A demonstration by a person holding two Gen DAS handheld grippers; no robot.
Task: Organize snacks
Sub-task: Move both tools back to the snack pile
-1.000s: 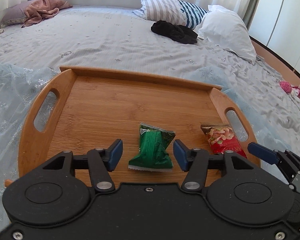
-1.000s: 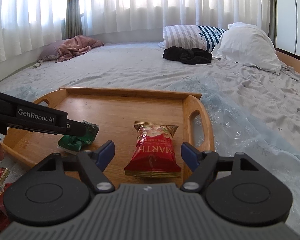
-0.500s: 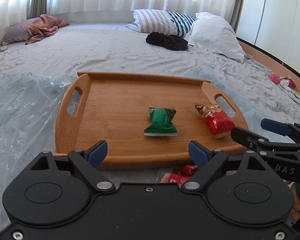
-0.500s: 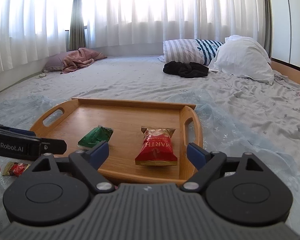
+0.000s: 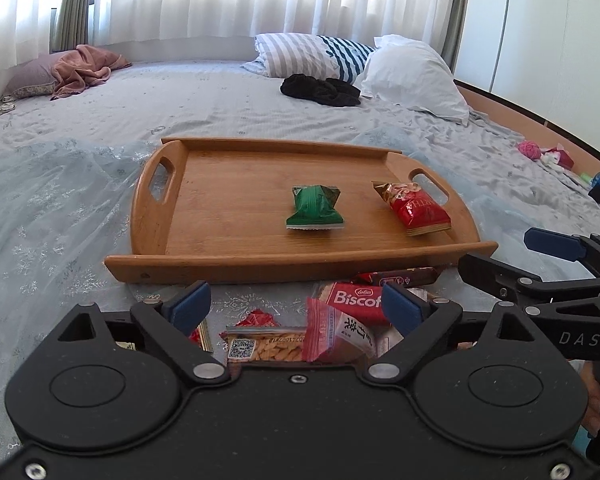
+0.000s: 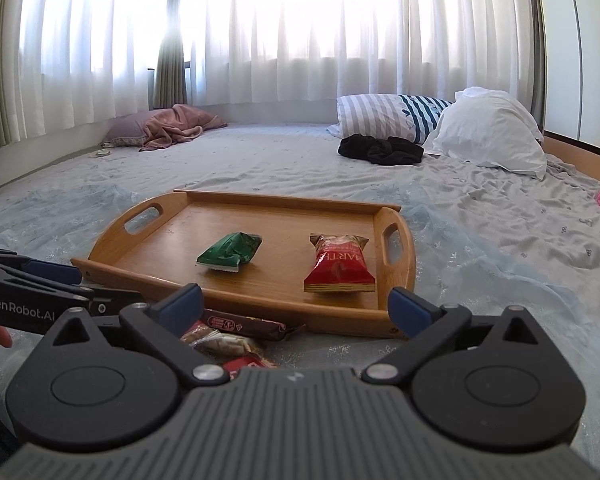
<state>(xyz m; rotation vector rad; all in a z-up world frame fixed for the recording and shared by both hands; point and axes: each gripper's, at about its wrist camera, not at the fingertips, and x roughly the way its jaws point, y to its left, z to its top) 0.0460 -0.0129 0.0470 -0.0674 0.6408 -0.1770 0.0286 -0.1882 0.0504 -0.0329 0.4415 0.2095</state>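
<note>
A wooden tray (image 5: 220, 264) (image 6: 148, 276) lies on the bed with a green snack packet (image 5: 314, 208) (image 6: 230, 254) and a red snack packet (image 5: 414, 206) (image 6: 340, 266) on it. In front of the tray lies a pile of loose snacks: a red Biscoff pack (image 5: 352, 300), a clear bag of crackers (image 5: 266, 346), a pink packet (image 5: 332, 332) and a dark bar (image 5: 400, 277) (image 6: 244, 322). My left gripper (image 5: 296, 306) hangs over this pile, jaws still opening, nothing between them. My right gripper (image 6: 296, 306) is beside it, jaws still opening and empty.
A pale lace cloth (image 5: 40, 216) covers the near bed. Pillows (image 5: 412, 72), a black garment (image 5: 320, 90) and a pink blanket (image 5: 84, 68) lie at the far end. Small pink items (image 5: 530, 149) sit at the right edge by the wooden bed frame.
Both grippers have pulled back from the tray toward me and opened wider. The green and red packets stay on the tray. The loose snack pile has come into view.
</note>
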